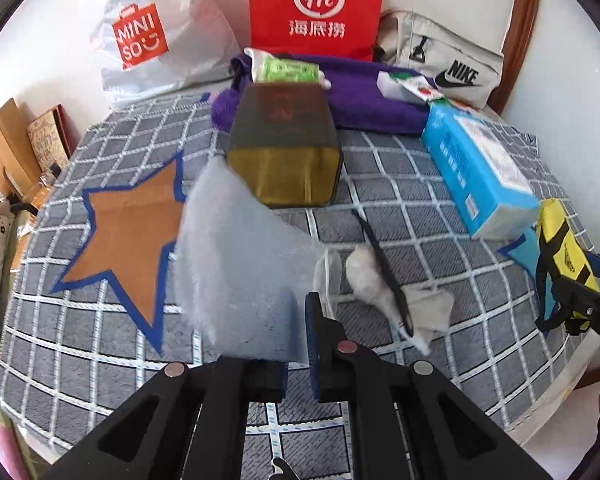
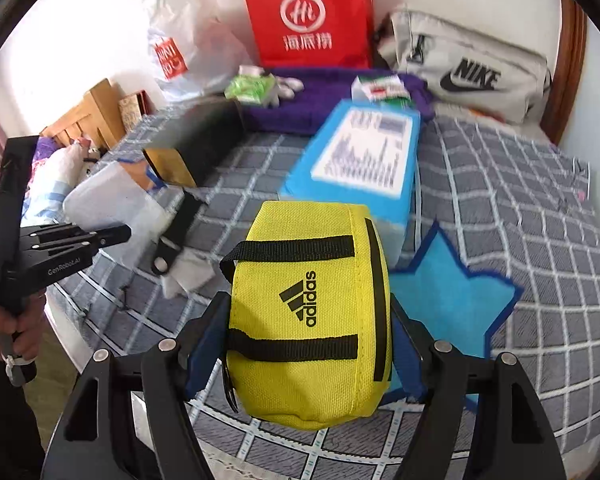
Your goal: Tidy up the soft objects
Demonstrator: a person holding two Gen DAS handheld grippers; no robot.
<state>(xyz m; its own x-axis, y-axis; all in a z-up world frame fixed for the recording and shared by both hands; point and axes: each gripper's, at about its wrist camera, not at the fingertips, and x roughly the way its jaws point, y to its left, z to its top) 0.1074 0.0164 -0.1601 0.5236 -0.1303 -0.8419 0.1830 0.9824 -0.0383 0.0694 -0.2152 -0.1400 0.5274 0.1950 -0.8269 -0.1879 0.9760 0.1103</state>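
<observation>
Right claw (image 2: 308, 344): your two blue pads press the left and right sides of the yellow adidas pouch (image 2: 312, 312), held up off the checked blanket (image 2: 520, 248).
Left claw (image 1: 298, 336): nearly closed, pinching the near edge of a translucent bubble-wrap sheet (image 1: 236, 264) that rises blurred over the blanket.
Near the left claw: a small pale soft piece (image 1: 366, 276) with a black strap (image 1: 384, 268) across it lies just right of the sheet.
Middle: a dark olive box (image 1: 284, 144) stands beyond the sheet; a blue box (image 1: 476, 172) lies right of it.
Far: a purple towel (image 1: 364, 96) carries a green packet (image 1: 288, 70); behind stand a red paper bag (image 1: 316, 8), a white Miniso bag (image 1: 152, 36) and a grey Nike bag (image 1: 440, 56).
</observation>
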